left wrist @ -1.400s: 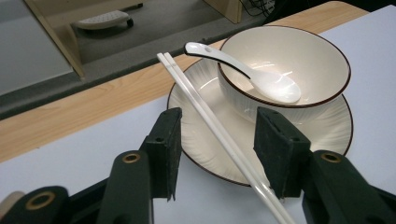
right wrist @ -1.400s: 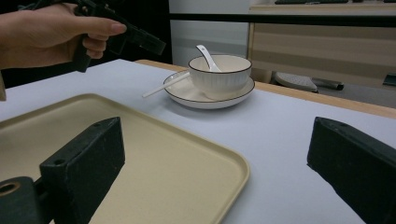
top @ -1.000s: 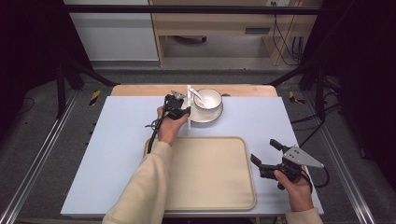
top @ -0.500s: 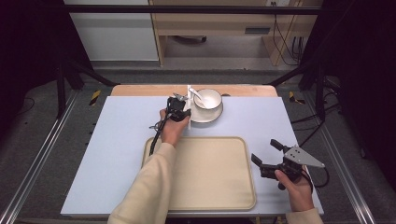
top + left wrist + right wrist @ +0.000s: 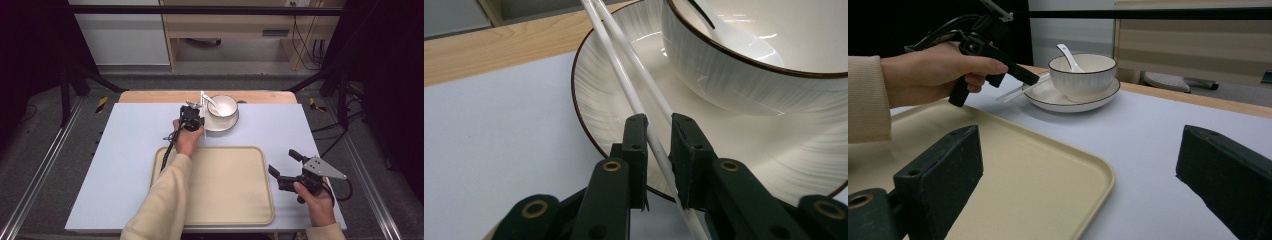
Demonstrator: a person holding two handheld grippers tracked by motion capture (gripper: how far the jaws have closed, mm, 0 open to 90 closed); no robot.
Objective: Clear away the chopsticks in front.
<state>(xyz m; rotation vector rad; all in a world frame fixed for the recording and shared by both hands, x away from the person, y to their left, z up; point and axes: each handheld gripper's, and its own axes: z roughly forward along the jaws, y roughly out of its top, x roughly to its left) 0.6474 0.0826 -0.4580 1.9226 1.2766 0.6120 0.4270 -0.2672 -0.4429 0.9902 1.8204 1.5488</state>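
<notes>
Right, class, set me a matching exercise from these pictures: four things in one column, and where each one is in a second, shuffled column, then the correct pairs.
Things:
1. spoon
2. bowl
3. chopsticks
4. tray

Places:
A. on the plate
B. between the jaws of the left hand-held gripper
C. inside the bowl
D. on the near part of the table, beside the right hand-held gripper

Pairs: 1-C, 2-A, 3-B, 4-D
</notes>
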